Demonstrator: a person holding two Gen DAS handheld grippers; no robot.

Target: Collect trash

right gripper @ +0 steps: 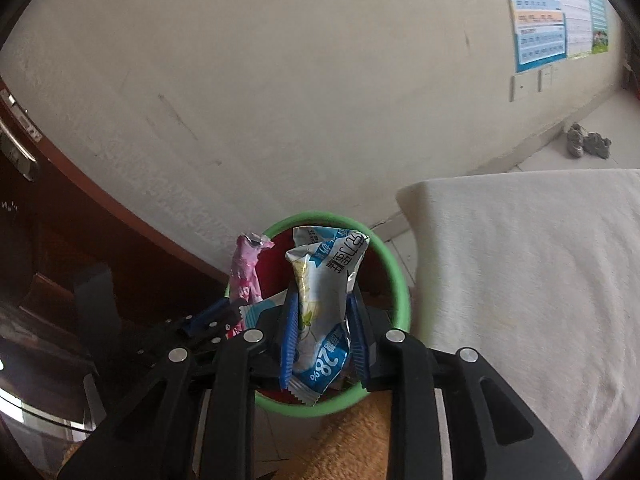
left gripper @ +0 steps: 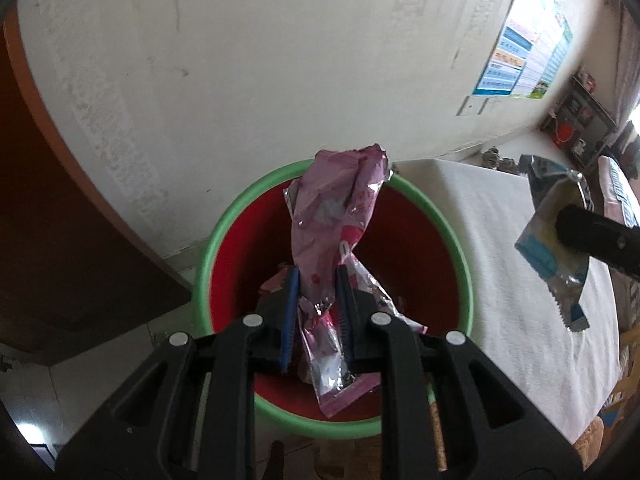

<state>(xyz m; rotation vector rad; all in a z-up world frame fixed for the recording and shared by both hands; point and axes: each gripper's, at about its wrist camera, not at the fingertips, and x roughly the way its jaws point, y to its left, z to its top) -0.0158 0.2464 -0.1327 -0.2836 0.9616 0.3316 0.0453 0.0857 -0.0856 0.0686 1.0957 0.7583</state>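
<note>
A red bin with a green rim (left gripper: 460,248) stands on the floor below both grippers; it also shows in the right wrist view (right gripper: 400,280). My left gripper (left gripper: 318,276) is shut on a pink foil wrapper (left gripper: 340,200) and holds it over the bin. My right gripper (right gripper: 324,300) is shut on a blue and white wrapper (right gripper: 324,280) above the bin. The right gripper with its wrapper (left gripper: 556,232) shows at the right of the left wrist view. The pink wrapper (right gripper: 244,276) shows at the bin's left in the right wrist view.
A white cloth-covered surface (right gripper: 528,280) lies right of the bin. A dark wooden door (left gripper: 60,240) stands at the left. A cream wall (left gripper: 260,60) with a poster (left gripper: 532,48) is behind. Grey shoes (right gripper: 588,146) lie by the wall.
</note>
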